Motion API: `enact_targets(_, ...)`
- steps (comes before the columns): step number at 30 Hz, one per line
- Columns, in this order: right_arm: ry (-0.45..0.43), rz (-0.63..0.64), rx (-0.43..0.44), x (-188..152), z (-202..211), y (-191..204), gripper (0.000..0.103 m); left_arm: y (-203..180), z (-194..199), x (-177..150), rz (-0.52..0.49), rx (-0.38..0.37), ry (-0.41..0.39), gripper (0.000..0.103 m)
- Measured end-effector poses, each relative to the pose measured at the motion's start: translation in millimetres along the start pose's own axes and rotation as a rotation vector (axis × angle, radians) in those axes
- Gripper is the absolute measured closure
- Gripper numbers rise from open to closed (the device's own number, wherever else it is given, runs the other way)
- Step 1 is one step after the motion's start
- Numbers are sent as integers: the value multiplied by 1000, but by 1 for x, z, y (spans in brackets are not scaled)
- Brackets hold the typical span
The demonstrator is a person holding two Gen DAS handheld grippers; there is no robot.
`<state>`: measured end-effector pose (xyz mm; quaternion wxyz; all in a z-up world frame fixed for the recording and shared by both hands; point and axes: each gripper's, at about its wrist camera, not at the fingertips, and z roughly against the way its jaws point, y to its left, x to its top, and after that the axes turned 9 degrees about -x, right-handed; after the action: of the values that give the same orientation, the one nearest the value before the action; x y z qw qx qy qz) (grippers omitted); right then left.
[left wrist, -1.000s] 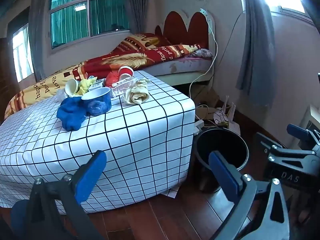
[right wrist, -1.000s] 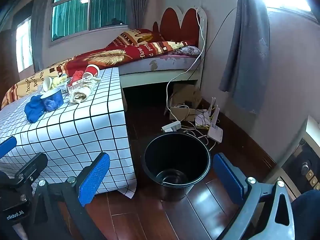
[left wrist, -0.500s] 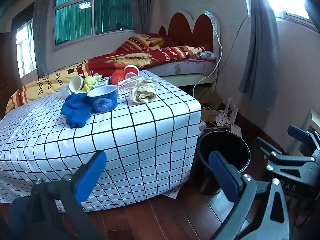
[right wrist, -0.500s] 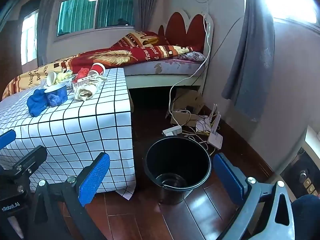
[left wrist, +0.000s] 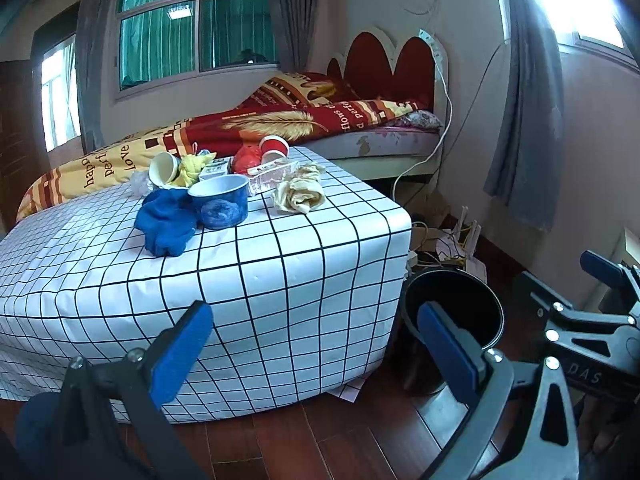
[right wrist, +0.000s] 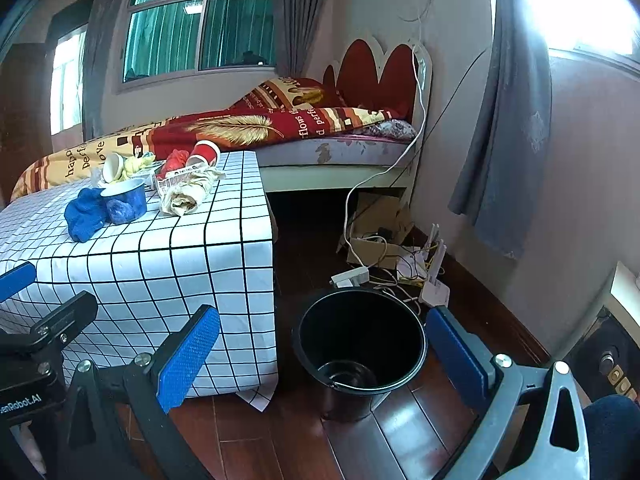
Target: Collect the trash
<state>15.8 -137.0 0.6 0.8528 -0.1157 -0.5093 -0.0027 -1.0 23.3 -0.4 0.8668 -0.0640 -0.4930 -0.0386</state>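
Lying at the upper left of the right wrist view, the trash sits on the surface (right wrist: 132,264) draped in white cloth with a black grid: a crumpled blue rag (right wrist: 85,213), a blue paper bowl (right wrist: 125,201), a tipped cream paper cup (right wrist: 112,166), a wadded beige paper wrap (right wrist: 189,192) and a red paper cup (right wrist: 205,153). Behind, the red-and-yellow blanket (right wrist: 248,126) reads "love" and "perfect". Lower left, the left claw (left wrist: 316,346) carries "enRobot.AI" and gapes wide. Bottom centre stands the black plastic bucket (right wrist: 360,344). Across the bottom, the right claw (right wrist: 326,354) is wide and empty.
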Motion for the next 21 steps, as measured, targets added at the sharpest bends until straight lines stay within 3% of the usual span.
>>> enact_targets(21,-16,-5,9,2,3,0,0,3,2,-1,1,5,-2,0)
